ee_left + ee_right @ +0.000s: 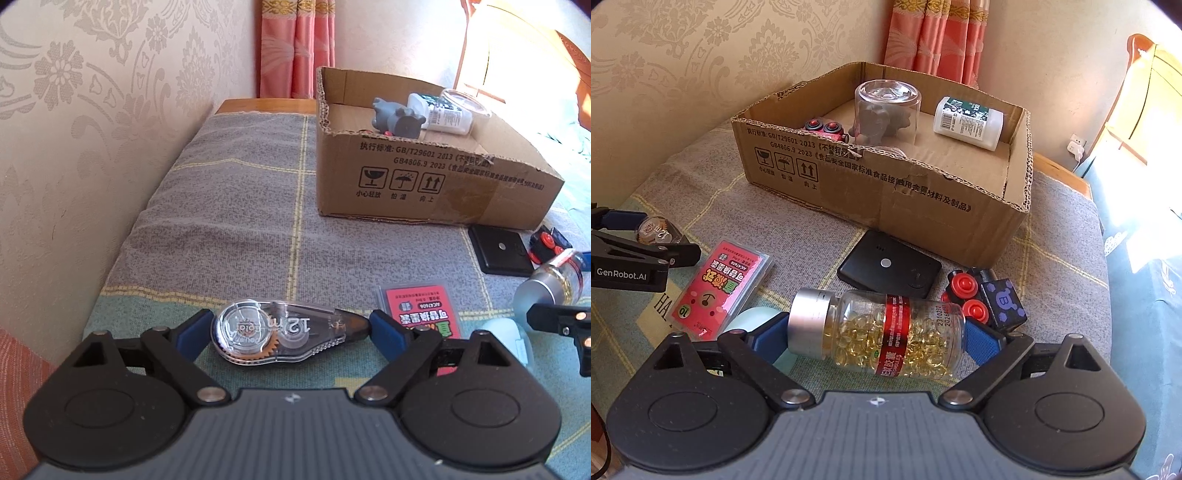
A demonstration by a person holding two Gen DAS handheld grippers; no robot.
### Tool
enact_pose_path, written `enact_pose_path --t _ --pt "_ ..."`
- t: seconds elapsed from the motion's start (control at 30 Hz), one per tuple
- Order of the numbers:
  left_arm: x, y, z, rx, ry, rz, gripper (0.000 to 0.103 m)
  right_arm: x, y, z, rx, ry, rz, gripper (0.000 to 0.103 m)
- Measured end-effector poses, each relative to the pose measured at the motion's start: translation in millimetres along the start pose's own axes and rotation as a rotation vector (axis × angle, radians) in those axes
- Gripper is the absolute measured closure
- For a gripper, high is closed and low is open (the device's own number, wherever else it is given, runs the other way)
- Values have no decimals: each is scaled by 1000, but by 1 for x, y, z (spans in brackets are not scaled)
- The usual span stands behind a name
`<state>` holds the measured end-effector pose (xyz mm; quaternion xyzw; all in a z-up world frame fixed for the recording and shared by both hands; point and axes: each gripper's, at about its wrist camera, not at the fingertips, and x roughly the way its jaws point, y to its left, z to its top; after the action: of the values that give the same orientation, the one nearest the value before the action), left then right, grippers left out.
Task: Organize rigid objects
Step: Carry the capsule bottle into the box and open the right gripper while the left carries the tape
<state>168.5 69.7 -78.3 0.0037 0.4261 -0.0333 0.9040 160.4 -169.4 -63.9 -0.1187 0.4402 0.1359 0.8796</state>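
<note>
Left wrist — tongs (290, 330) grip tape dispenser (280, 332).

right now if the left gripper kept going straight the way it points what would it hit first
The left gripper already has the correction tape dispenser between its fingers. Beyond it lies bare blanket, then probably the left corner of the cardboard box, though the fisheye leaves depth unclear.

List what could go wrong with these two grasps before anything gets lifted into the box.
1. The right gripper spans the capsule bottle end to end; smooth and round, it may slip or roll free.
2. The left gripper pinches the correction tape at its narrow tip, so it may pivot.
3. The upturned glass in the cardboard box could get knocked.
</note>
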Motion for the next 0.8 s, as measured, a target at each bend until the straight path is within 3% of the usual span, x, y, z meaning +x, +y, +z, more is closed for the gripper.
enact_pose_path --t 0.3,0.5,0.8 --pt "-28 -6 4 42 -35 -38 13 -36 -16 13 -56 -78 2 5" --pt "-38 -11 11 46 -67 -49 13 -59 -42 42 -93 -173 -23 5" --pt "-46 -16 17 16 -98 -32 13 -36 -65 93 -128 -207 -7 7"
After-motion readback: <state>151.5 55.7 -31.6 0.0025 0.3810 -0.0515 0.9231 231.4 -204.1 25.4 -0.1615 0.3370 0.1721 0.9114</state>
